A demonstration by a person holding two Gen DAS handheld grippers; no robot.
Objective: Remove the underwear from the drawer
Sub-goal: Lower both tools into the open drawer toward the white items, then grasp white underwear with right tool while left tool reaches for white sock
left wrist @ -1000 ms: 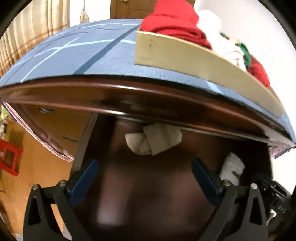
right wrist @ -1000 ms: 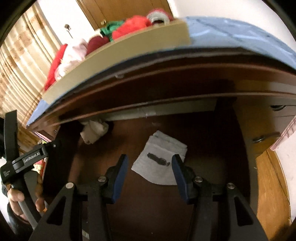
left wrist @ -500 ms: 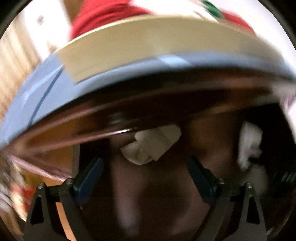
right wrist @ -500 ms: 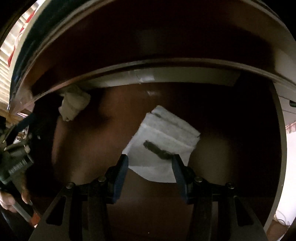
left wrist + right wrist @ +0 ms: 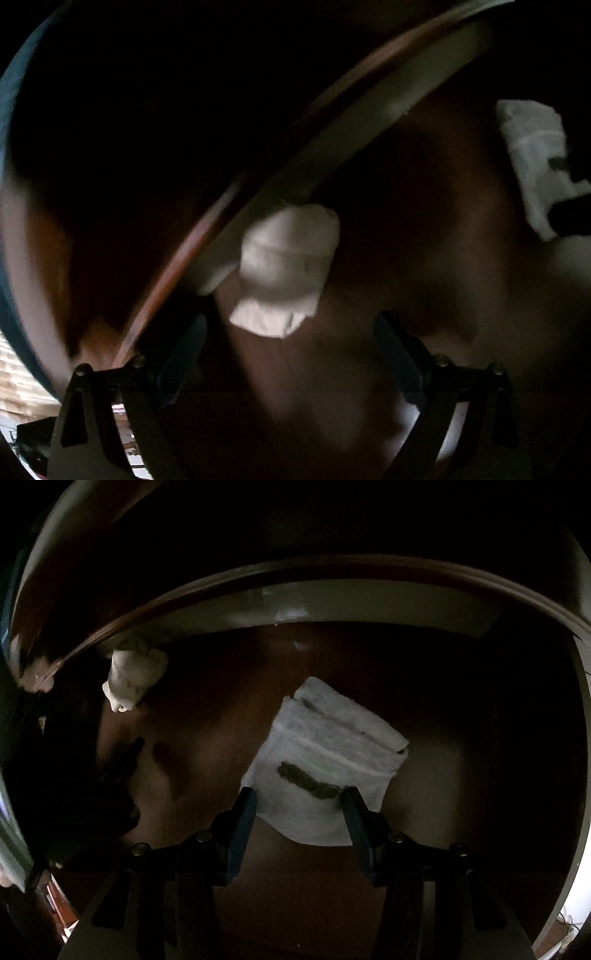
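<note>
Both grippers reach into a dark wooden drawer [image 5: 443, 686]. Folded white underwear with a dark mark [image 5: 325, 768] lies flat on the drawer floor. My right gripper [image 5: 301, 805] is open, its blue fingers astride the near edge of that underwear. A rolled white cloth bundle [image 5: 284, 266] lies at the drawer's back left corner; it also shows in the right wrist view [image 5: 133, 675]. My left gripper [image 5: 291, 354] is open and empty just in front of the bundle. The folded underwear also shows at the right edge of the left wrist view [image 5: 535, 162].
The desk's front rail [image 5: 332, 572] overhangs the drawer close above both grippers. The drawer's right wall [image 5: 576, 738] curves along the right. The left gripper's dark body [image 5: 110, 786] sits low at the left of the right wrist view.
Both grippers have moved forward and down under the desk edge into the drawer. The underwear now sits between the right fingers, and the bundle is closer to the left gripper.
</note>
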